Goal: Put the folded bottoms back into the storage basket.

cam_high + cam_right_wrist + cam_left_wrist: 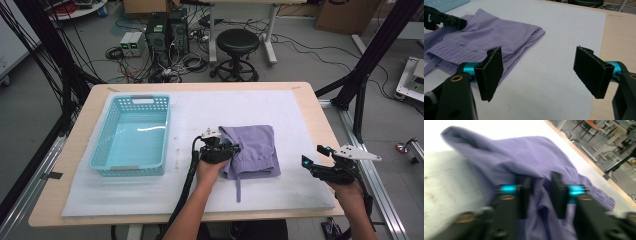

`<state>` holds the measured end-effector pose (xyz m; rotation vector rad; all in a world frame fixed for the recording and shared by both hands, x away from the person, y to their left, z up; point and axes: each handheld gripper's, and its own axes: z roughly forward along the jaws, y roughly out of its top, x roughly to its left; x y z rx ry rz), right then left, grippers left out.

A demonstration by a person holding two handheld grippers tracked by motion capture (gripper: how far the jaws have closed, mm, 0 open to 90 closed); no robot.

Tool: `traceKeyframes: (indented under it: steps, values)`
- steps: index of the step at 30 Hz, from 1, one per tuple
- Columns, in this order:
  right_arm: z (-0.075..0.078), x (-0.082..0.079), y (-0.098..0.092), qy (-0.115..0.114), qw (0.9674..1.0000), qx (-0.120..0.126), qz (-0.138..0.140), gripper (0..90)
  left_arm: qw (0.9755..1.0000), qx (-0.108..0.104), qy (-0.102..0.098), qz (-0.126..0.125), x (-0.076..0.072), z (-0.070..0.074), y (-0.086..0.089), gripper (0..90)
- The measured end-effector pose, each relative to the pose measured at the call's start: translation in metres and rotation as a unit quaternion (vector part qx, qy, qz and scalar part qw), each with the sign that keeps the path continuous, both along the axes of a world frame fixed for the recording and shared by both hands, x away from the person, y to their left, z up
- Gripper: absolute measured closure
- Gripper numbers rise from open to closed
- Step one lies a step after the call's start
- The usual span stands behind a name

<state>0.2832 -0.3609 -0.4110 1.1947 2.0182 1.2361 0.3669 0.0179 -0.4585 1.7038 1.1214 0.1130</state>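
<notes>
Left claw (540, 195) sits at the left edge of the folded purple shorts (252, 150), jaws partly spread with a ridge of cloth bunched between them; the pads don't look pressed onto it (view is blurred, so contact is hard to call). Right claw (544, 75) hangs spread wide and empty over the white mat (300, 115), off to the right of the shorts and well apart from them. Shorts lie mid-table on the mat, just right of the blue basket (131, 172), drawstring trailing toward the person. Step in hand looks like getting a grip on the shorts to move them to the basket. To do it well: drive the left claw deeper so both pads bite through all folded layers, not just the top one, then close fully before lifting; bring the right claw in on the far edge so the fold doesn't fall open in transit. Count: one pair of shorts, one basket, one mat, two claws, one table (320, 112).
</notes>
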Motion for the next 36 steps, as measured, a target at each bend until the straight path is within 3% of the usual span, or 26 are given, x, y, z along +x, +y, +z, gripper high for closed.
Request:
traceKeyframes:
  steps: [2, 4, 9, 10, 12, 14, 15, 18, 22, 27, 30, 33, 34, 36]
  values:
    - [0.0, 0.0, 0.0, 0.001, 1.0, 0.001, -0.001, 24.3, 0.9997, 0.022, 0.004, 0.01, 0.0, -0.002, 0.0, 44.9]
    - [0.0, 0.0, 0.0, 0.001, 1.0, 0.001, 0.0, 24.3, 0.9993, 0.031, 0.008, 0.019, 0.001, -0.002, 0.0, 40.6]
    - [-0.001, 0.001, 0.002, 0.003, 1.0, -0.001, 0.003, 24.4, 0.9981, 0.057, 0.013, 0.021, 0.002, -0.003, -0.006, 40.7]
    - [-0.001, 0.001, 0.002, 0.003, 1.0, -0.002, 0.004, 24.4, 0.9978, 0.06, 0.014, 0.026, 0.002, -0.003, -0.006, 45.6]
    - [-0.001, 0.001, 0.002, 0.003, 1.0, -0.002, 0.003, 24.4, 0.9976, 0.062, 0.016, 0.028, 0.001, -0.003, -0.006, 67.4]
    - [-0.001, 0.0, 0.002, 0.003, 1.0, -0.002, 0.003, 24.4, 0.9973, 0.069, 0.018, 0.022, 0.001, -0.003, -0.006, 80.7]
    - [-0.001, 0.0, 0.001, 0.003, 1.0, 0.0, 0.002, 24.4, 0.9972, 0.069, 0.018, 0.022, 0.001, -0.003, -0.006, 84.7]
    - [-0.001, 0.0, -0.001, 0.003, 1.0, 0.001, 0.0, 24.4, 0.9975, 0.064, 0.017, 0.024, 0.001, -0.001, -0.003, 86.0]
    - [-0.001, 0.0, -0.001, 0.002, 1.0, 0.001, 0.0, 24.4, 0.9979, 0.054, 0.017, 0.032, 0.0, 0.002, 0.004, 82.6]
    - [-0.001, 0.0, 0.0, 0.003, 1.0, 0.0, 0.002, 24.4, 0.9991, 0.019, 0.022, 0.031, 0.002, 0.001, 0.002, 55.9]
    - [-0.001, 0.0, 0.0, 0.003, 1.0, 0.0, 0.002, 24.5, 0.9986, 0.0, 0.041, 0.034, 0.003, -0.002, -0.002, 44.6]
    - [-0.002, 0.0, 0.001, 0.005, 1.0, -0.001, 0.002, 24.5, 0.9987, 0.018, 0.032, 0.035, 0.004, -0.005, -0.007, 41.6]
    - [-0.002, 0.0, 0.001, 0.005, 1.0, -0.001, 0.003, 24.5, 0.9987, 0.018, 0.032, 0.035, 0.004, -0.005, -0.007, 43.2]
    - [-0.002, 0.0, 0.001, 0.004, 1.0, -0.002, 0.003, 24.5, 0.9981, 0.04, 0.026, 0.038, 0.004, -0.004, -0.008, 51.1]
